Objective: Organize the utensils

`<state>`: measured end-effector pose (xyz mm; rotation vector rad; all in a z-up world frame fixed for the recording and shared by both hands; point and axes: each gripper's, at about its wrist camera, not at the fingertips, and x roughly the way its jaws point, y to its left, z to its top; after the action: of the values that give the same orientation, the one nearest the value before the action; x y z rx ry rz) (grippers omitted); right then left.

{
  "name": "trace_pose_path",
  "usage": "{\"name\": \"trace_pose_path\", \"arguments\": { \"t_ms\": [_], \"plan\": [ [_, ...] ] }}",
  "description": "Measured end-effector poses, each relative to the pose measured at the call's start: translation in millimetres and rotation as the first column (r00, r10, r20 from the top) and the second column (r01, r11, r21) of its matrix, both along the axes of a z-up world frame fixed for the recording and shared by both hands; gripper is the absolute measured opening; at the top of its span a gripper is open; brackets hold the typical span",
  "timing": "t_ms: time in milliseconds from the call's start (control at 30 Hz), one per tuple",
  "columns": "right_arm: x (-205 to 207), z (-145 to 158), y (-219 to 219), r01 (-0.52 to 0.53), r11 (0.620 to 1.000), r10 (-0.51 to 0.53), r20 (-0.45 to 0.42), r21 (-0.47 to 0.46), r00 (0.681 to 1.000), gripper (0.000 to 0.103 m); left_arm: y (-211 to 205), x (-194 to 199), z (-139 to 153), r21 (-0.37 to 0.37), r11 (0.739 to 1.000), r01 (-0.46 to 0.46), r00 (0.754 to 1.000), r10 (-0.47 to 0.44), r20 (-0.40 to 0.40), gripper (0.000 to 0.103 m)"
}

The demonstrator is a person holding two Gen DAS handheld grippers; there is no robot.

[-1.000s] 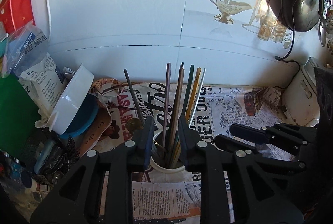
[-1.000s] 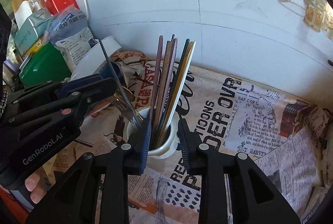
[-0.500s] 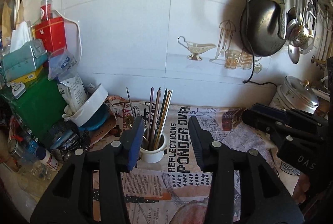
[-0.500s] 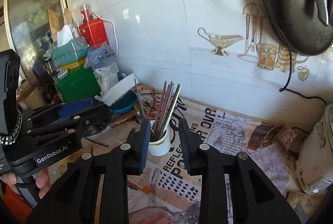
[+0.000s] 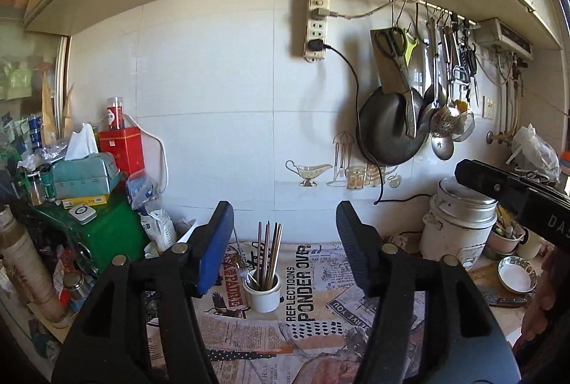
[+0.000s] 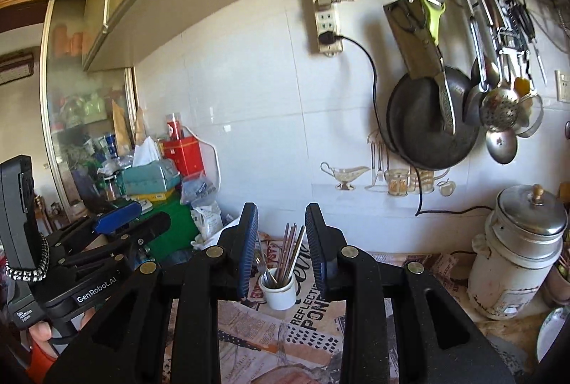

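A small white cup (image 5: 263,294) stands on the newspaper-covered counter and holds several chopsticks (image 5: 271,252) and a fork, all upright. It also shows in the right wrist view (image 6: 278,291) with the chopsticks (image 6: 290,250). My left gripper (image 5: 285,252) is open wide and empty, well back from the cup. My right gripper (image 6: 281,250) is open and empty, also back from the cup, which shows between its fingers. The left gripper's body (image 6: 107,255) shows at the left of the right wrist view.
A green box (image 5: 103,234) with tissue box, red tin and bags stands at the left. A white rice cooker (image 5: 457,227) and small bowls (image 5: 516,278) stand at the right. A black pan (image 5: 388,131), ladles and scissors hang on the tiled wall.
Both grippers have pulled far back and up from the cup, which now looks small. The left gripper's jaws have opened wider. The right jaws have opened slightly.
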<state>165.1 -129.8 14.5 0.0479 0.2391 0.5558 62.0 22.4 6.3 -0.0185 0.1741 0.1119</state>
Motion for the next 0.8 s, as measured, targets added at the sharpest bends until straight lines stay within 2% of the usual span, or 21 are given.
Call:
{"name": "trace_pose_path", "arguments": {
  "t_ms": [67, 133, 200, 267, 367, 467, 800],
  "plan": [
    [-19, 4, -2, 0.024, 1.0, -0.024, 0.032, 0.005, 0.999, 0.031, 0, -23, 3, -0.004, 1.0, 0.002, 1.0, -0.001, 0.027, 0.082],
    [-38, 6, -2, 0.05, 0.999, -0.051, 0.062, 0.008, 0.997, 0.039, 2, -42, 4, -0.009, 1.0, 0.0, 0.999, 0.001, 0.047, 0.092],
    [-55, 7, -2, 0.08, 0.997, -0.08, 0.081, 0.005, 0.994, 0.05, 4, -56, 3, -0.007, 1.0, -0.011, 0.998, 0.012, 0.06, 0.096],
    [-65, 5, -1, 0.099, 0.995, -0.099, 0.083, 0.003, 0.992, 0.068, 6, -69, 2, -0.001, 1.0, -0.03, 0.997, 0.03, 0.07, 0.101],
    [-80, 2, 1, 0.14, 0.99, -0.14, 0.092, 0.003, 0.986, 0.088, 9, -83, -1, -0.005, 0.999, -0.047, 0.996, 0.047, 0.079, 0.102],
    [-91, -1, 3, 0.18, 0.984, -0.178, 0.113, -0.013, 0.978, 0.101, 13, -89, -4, -0.017, 0.999, -0.046, 0.997, 0.047, 0.065, 0.102],
    [-103, -2, 9, 0.208, 0.977, -0.201, 0.132, -0.041, 0.971, 0.103, 20, -95, -8, -0.026, 0.998, -0.058, 0.996, 0.06, 0.066, 0.102]
  ]
}}
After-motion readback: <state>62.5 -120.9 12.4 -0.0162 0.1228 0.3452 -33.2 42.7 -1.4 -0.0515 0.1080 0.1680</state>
